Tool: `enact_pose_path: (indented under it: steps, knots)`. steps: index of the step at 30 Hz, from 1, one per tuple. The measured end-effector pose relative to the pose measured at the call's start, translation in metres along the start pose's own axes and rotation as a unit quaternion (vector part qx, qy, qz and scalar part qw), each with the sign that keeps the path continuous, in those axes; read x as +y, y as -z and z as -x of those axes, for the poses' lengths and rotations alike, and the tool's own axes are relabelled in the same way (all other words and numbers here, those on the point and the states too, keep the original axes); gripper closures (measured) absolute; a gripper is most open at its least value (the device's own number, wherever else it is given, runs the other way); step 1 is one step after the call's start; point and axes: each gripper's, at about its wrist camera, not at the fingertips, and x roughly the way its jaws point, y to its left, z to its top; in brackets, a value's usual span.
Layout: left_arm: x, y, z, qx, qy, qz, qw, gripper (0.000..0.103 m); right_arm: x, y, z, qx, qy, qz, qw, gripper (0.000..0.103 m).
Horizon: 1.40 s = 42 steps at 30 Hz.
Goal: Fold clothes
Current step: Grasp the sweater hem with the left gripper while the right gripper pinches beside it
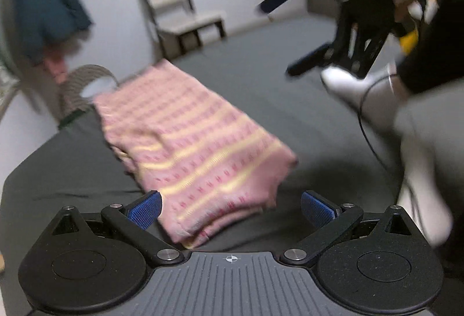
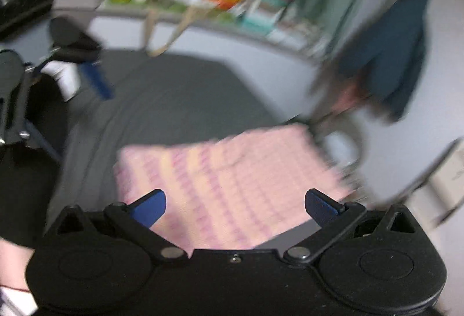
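Folded pink garment with pale yellow stripes, lying on the dark grey bed sheet; long axis runs away from the left gripper. Left gripper and right gripper: jaws spread, empty.

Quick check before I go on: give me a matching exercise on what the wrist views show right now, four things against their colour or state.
Things:
1. folded garment
2. left hand-held gripper
3. bed sheet
4. hanging jacket

Descriptions:
A. dark teal, hung against the wall
B. pink with pale yellow stripes
C. open, holding nothing
D. plain dark grey

Pairs: 1-B, 2-C, 3-D, 4-A
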Motion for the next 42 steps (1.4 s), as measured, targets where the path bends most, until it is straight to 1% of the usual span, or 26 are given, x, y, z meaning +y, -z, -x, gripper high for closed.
enact_pose_path:
  steps: [2,3,4,6,8,9,12,13,15,18,20,22,24,25,26,28,29,30,31,36,37,40,41,42]
  knots:
    - [-0.014,-0.007,-0.017,0.016,0.016,-0.037,0.9991,0.001,0.010,0.017,-0.027,0.021,-0.051,-0.003,0.999,0.000]
    - [-0.020,-0.010,-0.025,0.023,0.022,-0.055,0.9980,0.001,0.016,0.023,-0.038,0.032,-0.069,0.004,0.997,0.000]
    - [-0.024,-0.014,-0.034,0.031,0.023,-0.074,0.9965,0.001,0.020,0.028,-0.044,0.032,-0.079,0.010,0.996,0.000]
    - [-0.033,-0.021,-0.050,0.048,0.024,-0.112,0.9922,0.001,0.030,0.039,-0.053,0.014,-0.101,0.032,0.994,0.000]
    - [-0.042,-0.024,-0.065,0.061,0.017,-0.158,0.9854,0.001,0.038,0.048,-0.062,-0.006,-0.108,0.048,0.993,0.000]
    - [-0.045,-0.025,-0.072,0.065,0.011,-0.180,0.9815,0.000,0.040,0.052,-0.066,-0.007,-0.105,0.058,0.993,0.000]
    - [-0.045,-0.023,-0.089,0.069,-0.010,-0.222,0.9725,0.000,0.058,0.059,-0.071,0.004,-0.079,0.119,0.990,0.000]
    - [-0.046,-0.022,-0.092,0.065,-0.014,-0.234,0.9700,0.000,0.065,0.060,-0.068,0.001,-0.068,0.143,0.987,0.000]
    - [-0.046,-0.020,-0.095,0.051,-0.013,-0.254,0.9658,0.000,0.078,0.062,-0.061,-0.005,-0.052,0.189,0.981,0.000]
    - [-0.049,-0.017,-0.099,0.028,-0.016,-0.293,0.9557,0.001,0.090,0.063,-0.053,-0.018,-0.078,0.238,0.968,0.000]
    - [-0.054,-0.013,-0.101,0.019,-0.023,-0.328,0.9443,0.001,0.096,0.064,-0.052,-0.020,-0.095,0.264,0.960,0.000]
    - [-0.060,-0.009,-0.103,0.036,-0.018,-0.355,0.9339,0.001,0.101,0.069,-0.051,-0.014,-0.102,0.287,0.952,0.000]
    - [-0.065,-0.006,-0.101,0.042,-0.016,-0.374,0.9261,0.001,0.102,0.073,-0.050,-0.005,-0.109,0.300,0.948,0.000]
    - [-0.067,-0.005,-0.099,0.043,-0.018,-0.378,0.9248,0.007,0.103,0.074,-0.050,-0.001,-0.112,0.305,0.946,0.000]
    - [-0.067,-0.006,-0.098,0.046,-0.022,-0.376,0.9254,0.013,0.104,0.074,-0.049,0.000,-0.115,0.308,0.944,0.000]
    - [-0.066,-0.009,-0.098,0.047,-0.044,-0.369,0.9271,0.043,0.106,0.075,-0.049,0.001,-0.118,0.313,0.942,0.000]
    - [-0.064,-0.011,-0.098,0.049,-0.058,-0.366,0.9275,0.048,0.108,0.076,-0.048,0.001,-0.119,0.315,0.942,0.000]
    - [-0.064,-0.012,-0.098,0.054,-0.063,-0.368,0.9263,0.048,0.108,0.077,-0.047,0.002,-0.120,0.315,0.941,0.000]
    - [-0.064,-0.012,-0.099,0.061,-0.058,-0.375,0.9233,0.048,0.109,0.077,-0.046,0.002,-0.121,0.316,0.941,0.000]
    - [-0.081,-0.006,-0.094,0.066,-0.042,-0.421,0.9038,0.049,0.107,0.078,-0.038,0.002,-0.112,0.314,0.943,0.000]
    - [-0.085,-0.004,-0.093,0.064,-0.042,-0.434,0.8975,0.049,0.106,0.078,-0.036,0.002,-0.110,0.313,0.943,0.000]
    - [-0.097,0.008,-0.094,0.058,-0.044,-0.487,0.8707,0.049,0.106,0.080,-0.034,0.002,-0.108,0.315,0.943,0.000]
    - [-0.099,0.010,-0.095,0.062,-0.044,-0.492,0.8674,0.049,0.106,0.080,-0.034,0.002,-0.107,0.317,0.942,0.000]
    - [-0.101,0.010,-0.097,0.068,-0.043,-0.490,0.8682,0.051,0.106,0.080,-0.034,0.001,-0.107,0.320,0.941,0.000]
